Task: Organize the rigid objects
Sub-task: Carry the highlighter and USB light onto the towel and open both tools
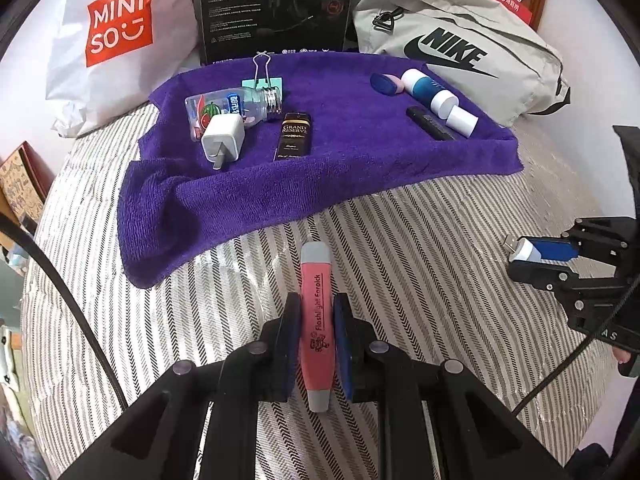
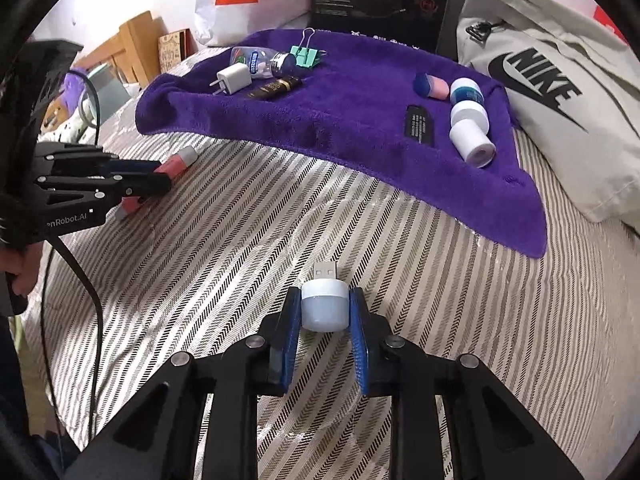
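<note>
Left wrist view shows your left gripper (image 1: 317, 320) clamped on the pink flashlight earpick (image 1: 318, 320) over the striped bedspread (image 1: 400, 232); your right gripper (image 2: 325, 308) pinches the USB night light (image 2: 323, 306), short of the purple towel (image 2: 352, 120)

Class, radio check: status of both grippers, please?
Left gripper shut on pink flashlight. Right gripper shut on USB light. Purple towel ahead, path unobstructed.

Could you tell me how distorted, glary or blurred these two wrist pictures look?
Left wrist view: strong fisheye bend, dark rounded corners; the pink flashlight in the left tongs is sharp. Right wrist view: same curvature, shiny glints on the striped cover, and the USB light in the right tongs is clear.
</note>
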Available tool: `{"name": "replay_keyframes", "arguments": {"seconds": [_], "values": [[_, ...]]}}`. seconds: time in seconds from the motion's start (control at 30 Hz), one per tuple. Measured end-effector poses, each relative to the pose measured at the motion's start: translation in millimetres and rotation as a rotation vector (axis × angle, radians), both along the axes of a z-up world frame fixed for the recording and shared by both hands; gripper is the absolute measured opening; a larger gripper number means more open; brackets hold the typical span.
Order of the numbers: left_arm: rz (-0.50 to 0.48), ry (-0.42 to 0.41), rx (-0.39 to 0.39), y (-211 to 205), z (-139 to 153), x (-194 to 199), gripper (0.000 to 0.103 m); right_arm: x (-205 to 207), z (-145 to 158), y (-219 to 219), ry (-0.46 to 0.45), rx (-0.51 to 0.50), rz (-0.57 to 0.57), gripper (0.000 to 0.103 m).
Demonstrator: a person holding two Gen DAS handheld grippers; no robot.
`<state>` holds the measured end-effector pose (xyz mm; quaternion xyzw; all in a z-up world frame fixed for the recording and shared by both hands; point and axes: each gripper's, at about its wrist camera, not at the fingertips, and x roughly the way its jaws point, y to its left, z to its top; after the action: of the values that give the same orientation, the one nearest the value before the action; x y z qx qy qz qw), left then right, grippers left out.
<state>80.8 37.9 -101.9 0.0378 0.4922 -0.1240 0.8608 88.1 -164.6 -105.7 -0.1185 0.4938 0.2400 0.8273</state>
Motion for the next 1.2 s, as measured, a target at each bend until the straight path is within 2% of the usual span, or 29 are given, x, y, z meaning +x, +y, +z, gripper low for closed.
{"name": "replay_keyframes", "arguments": {"seconds": [0.13, 0.4, 0.57, 0.73, 0.93, 1.2], "values": [[0.006, 0.007, -0.016, 3.3, 3.8, -0.3, 0.016, -2.0, 4.9, -5.0, 0.003, 0.029, 0.010, 0.024], [-0.001, -0.002, 0.002, -1.0, 18.8, 3.3, 0.016, 3.7, 8.9, -13.0, 0.001, 0.046, 0.022, 0.024], [0.005, -0.013, 0.004, -4.1, 27.2, 10.0, 0.016, 13.3, 18.4, -19.3, -0.002, 0.093, 0.021, 0.024], [0.002, -0.035, 0.009, -5.1, 38.2, 18.8, 0.016, 25.6, 28.7, -18.5, -0.016, 0.098, 0.026, 0.024], [-0.015, -0.061, 0.029, -7.8, 50.2, 41.5, 0.016, 46.2, 48.7, -16.1, -0.055, 0.110, 0.031, 0.024], [-0.021, -0.064, 0.026, -6.7, 53.4, 76.5, 0.016, 100.9, 60.6, -5.4, -0.071, 0.116, 0.047, 0.024]]}}
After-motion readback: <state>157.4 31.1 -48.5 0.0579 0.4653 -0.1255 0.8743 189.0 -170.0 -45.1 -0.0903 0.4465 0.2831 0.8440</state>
